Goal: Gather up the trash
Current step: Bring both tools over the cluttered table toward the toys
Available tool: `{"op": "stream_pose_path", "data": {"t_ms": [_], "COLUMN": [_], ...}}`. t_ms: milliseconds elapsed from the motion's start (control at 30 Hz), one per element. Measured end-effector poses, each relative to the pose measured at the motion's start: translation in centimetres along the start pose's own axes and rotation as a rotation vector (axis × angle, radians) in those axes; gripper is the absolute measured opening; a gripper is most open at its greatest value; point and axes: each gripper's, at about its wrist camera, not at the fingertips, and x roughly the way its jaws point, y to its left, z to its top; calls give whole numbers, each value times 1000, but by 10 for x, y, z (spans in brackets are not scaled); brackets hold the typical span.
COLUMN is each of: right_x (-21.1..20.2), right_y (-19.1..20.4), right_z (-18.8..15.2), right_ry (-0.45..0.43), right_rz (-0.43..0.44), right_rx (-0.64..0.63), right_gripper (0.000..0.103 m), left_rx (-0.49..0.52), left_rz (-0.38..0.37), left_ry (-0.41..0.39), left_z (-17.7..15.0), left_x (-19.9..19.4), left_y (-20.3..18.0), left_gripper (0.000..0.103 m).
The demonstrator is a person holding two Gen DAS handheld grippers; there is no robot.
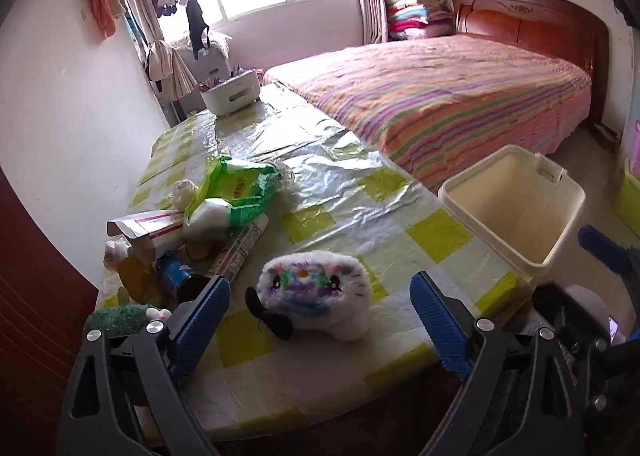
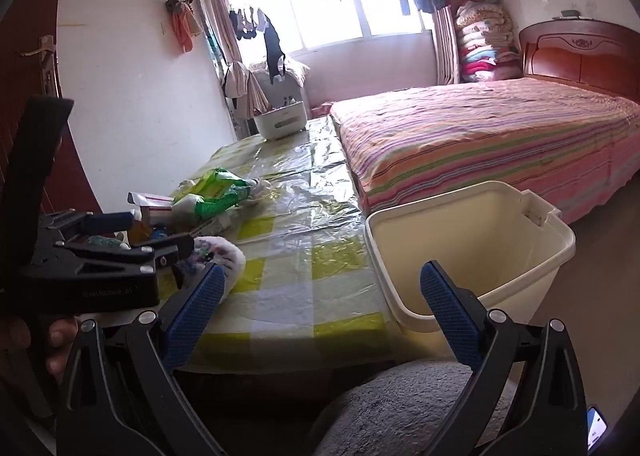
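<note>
A heap of trash lies at the table's left side: a green and white plastic bag [image 1: 236, 192], a red and white carton [image 1: 148, 226], a white tube [image 1: 244, 246] and a blue can [image 1: 174, 268]. The bag also shows in the right wrist view [image 2: 218, 194]. A cream bin [image 1: 516, 208] stands empty beside the table's right edge, also in the right wrist view [image 2: 472, 252]. My left gripper [image 1: 320, 320] is open and empty, just in front of a white plush toy [image 1: 316, 288]. My right gripper [image 2: 322, 316] is open and empty, over the table's near edge, left of the bin.
The table [image 1: 360, 196] has a yellow check cloth under clear plastic. A white basket [image 1: 232, 92] stands at its far end. A bed with a striped cover [image 1: 440, 96] runs along the right. A green fuzzy toy [image 1: 120, 316] lies near left. A wall is to the left.
</note>
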Motion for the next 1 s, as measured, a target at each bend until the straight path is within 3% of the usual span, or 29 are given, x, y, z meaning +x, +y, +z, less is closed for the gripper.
{"op": "stream_pose_path", "data": {"t_ms": [533, 767, 1000], "right_x": [13, 2, -9], "right_y": [-38, -40, -29], "right_z": [8, 15, 13], "right_ry": [14, -8, -21], "right_rz": [147, 130, 55], "right_rx": [69, 71, 73], "right_gripper": [97, 97, 97], "left_rx": [-4, -3, 12], "left_rz": [114, 97, 52], "left_ry": [49, 38, 9], "left_z": [8, 9, 10], "left_x": [4, -1, -8], "left_y": [-28, -32, -26], "left_gripper": [89, 89, 89]}}
